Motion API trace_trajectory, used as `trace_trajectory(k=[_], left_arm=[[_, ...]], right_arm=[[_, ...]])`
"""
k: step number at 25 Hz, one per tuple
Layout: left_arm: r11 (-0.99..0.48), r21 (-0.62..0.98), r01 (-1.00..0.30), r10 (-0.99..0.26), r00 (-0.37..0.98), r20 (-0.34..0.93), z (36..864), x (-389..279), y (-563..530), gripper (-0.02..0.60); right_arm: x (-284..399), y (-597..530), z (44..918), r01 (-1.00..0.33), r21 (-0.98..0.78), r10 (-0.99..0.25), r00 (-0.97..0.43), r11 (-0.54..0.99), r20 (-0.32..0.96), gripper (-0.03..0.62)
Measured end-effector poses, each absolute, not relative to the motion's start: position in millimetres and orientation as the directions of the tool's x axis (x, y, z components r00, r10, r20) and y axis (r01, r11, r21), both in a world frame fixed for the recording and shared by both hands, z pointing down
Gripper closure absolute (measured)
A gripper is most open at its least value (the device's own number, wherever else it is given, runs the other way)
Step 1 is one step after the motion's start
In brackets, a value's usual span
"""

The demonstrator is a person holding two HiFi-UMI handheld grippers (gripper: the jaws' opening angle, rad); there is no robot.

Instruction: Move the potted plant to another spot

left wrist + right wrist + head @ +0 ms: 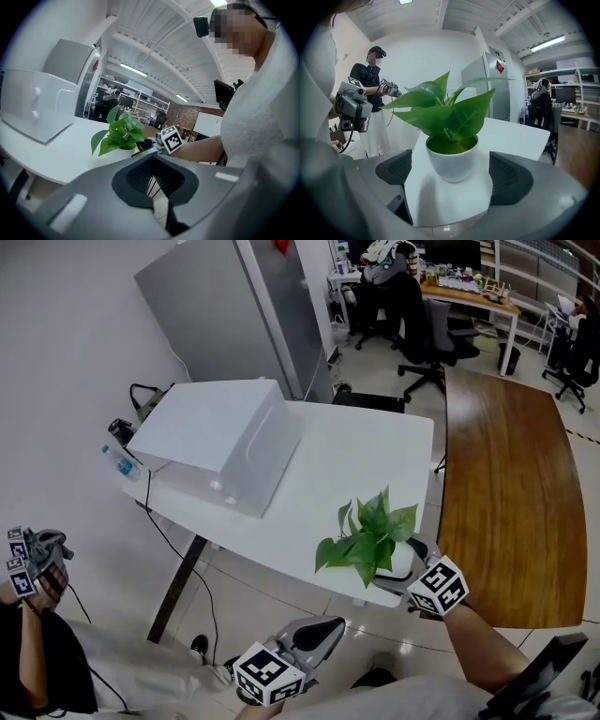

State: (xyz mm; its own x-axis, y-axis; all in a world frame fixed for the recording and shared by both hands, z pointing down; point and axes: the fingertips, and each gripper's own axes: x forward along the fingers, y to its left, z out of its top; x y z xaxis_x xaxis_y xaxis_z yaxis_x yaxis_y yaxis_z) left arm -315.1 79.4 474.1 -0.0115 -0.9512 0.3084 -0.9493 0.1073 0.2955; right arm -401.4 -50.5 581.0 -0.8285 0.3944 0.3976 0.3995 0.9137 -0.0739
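A potted plant (367, 538) with broad green leaves stands at the near right corner of the white table (356, 456). Seen from the right gripper view, its small white pot (452, 161) rests on the tabletop between the two dark pads (396, 166). My right gripper (405, 566) is open around the pot, with a gap on each side and neither pad touching it. My left gripper (330, 626) hangs below the table's front edge, shut and empty. The left gripper view looks at the plant (119, 136) from the side.
A large white box (220, 442) sits tilted on the table's left half, with a water bottle (120, 463) beside it. A long wooden table (506, 484) adjoins on the right. Another person (370, 93) with grippers stands at left. A grey cabinet (234, 315) and office chairs (427, 334) stand behind.
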Motion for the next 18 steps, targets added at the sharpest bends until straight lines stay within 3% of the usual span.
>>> trace_trajectory(k=[18], left_arm=[[0.168, 0.294, -0.941, -0.937, -0.059, 0.345, 486, -325, 99, 0.592]], right_arm=[[-451, -31, 601, 0.439, -0.016, 0.414, -0.836, 0.898, 0.361, 0.040]])
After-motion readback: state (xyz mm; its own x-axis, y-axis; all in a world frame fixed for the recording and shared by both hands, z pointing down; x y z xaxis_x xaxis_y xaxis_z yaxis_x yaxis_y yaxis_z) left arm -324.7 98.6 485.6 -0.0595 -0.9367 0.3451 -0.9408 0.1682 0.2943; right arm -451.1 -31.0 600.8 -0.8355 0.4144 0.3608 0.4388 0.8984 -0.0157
